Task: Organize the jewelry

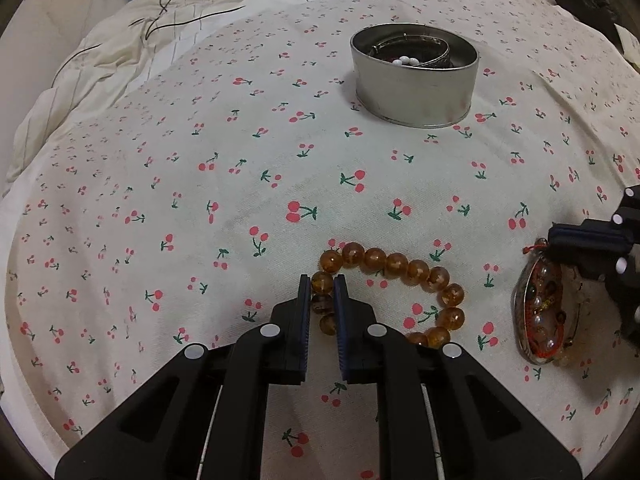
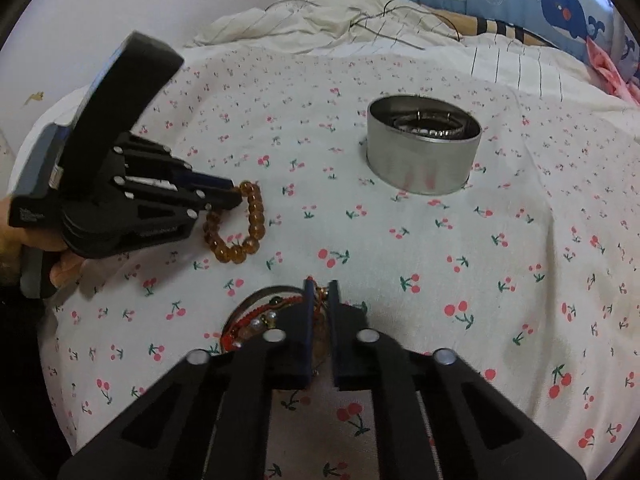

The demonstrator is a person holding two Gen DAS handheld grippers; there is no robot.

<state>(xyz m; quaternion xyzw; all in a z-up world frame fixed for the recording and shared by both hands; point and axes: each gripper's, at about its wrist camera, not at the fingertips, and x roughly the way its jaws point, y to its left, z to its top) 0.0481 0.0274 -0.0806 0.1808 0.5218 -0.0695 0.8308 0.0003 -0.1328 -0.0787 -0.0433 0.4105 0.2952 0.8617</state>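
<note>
Cherry-print sheet (image 1: 240,184); amber bead bracelet (image 1: 400,266), glossy, translucent.

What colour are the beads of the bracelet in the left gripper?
Translucent amber-brown. The bead bracelet shows best in the left wrist view, pinched by the left gripper.

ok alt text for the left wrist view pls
The left gripper, its jaws shut on an amber bead bracelet, reaches down to a cherry-print sheet. At the right edge the right gripper pinches a bangle bundle; a metal tin of jewelry sits farther back.
</note>
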